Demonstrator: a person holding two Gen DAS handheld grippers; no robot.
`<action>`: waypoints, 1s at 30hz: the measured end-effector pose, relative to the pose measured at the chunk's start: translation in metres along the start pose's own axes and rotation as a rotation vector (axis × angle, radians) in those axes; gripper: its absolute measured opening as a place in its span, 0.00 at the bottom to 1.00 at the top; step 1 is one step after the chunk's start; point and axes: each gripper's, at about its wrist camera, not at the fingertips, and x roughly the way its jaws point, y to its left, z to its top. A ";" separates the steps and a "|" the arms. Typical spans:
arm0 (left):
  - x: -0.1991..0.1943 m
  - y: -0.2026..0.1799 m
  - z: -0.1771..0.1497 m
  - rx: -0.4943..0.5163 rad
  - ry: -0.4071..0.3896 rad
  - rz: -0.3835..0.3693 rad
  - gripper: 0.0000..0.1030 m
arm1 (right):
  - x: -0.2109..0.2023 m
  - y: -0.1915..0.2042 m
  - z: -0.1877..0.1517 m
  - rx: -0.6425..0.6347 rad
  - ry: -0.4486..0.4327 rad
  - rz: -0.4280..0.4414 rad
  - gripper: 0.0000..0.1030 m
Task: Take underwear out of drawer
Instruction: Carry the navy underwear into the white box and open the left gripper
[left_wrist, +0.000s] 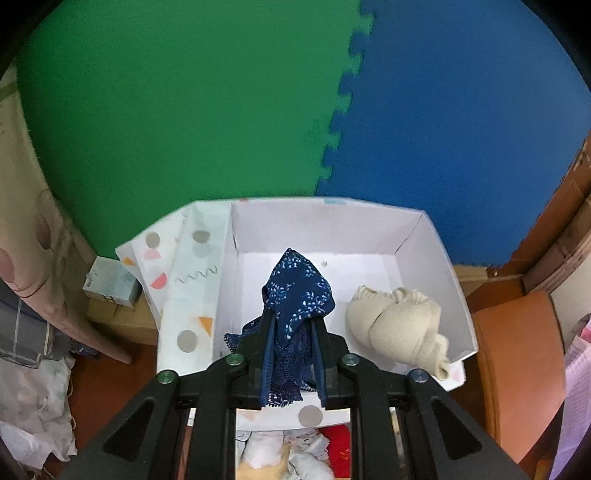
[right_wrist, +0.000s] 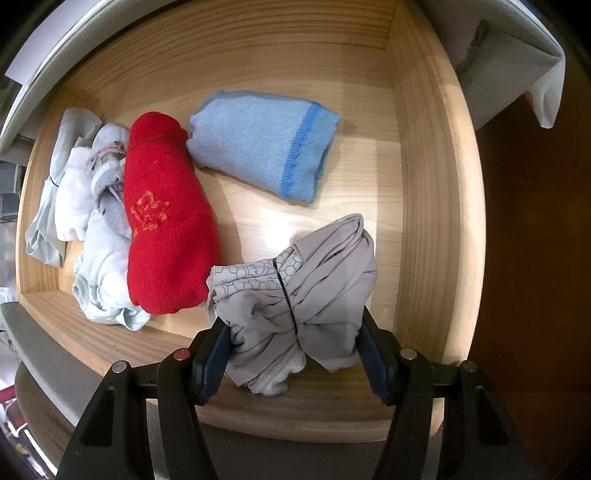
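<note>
Pinching navy underwear (left_wrist: 295, 291), left gripper (left_wrist: 293, 332) hides its lower folds — right gripper (right_wrist: 295, 343) clamps grey underwear (right_wrist: 295, 306).

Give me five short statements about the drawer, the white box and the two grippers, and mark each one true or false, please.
1. The left gripper is shut on the dark blue patterned underwear. True.
2. The white box holds no clothing. False: a cream knitted bundle lies in it.
3. The right gripper holds the red folded cloth. False: its pads press on the grey underwear bundle.
4. A light blue folded cloth lies in the wooden drawer. True.
5. The floor mat behind the box is all green. False: the floor mat is green and blue.
</note>
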 end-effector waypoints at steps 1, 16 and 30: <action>0.008 -0.001 -0.001 0.003 0.013 0.004 0.18 | 0.000 0.000 0.000 -0.001 -0.002 0.002 0.58; 0.064 0.014 -0.022 -0.054 0.125 0.034 0.20 | 0.001 0.001 0.000 0.001 -0.004 0.004 0.58; 0.024 0.013 -0.029 -0.022 0.071 0.042 0.36 | 0.000 0.000 0.000 0.006 -0.005 0.005 0.58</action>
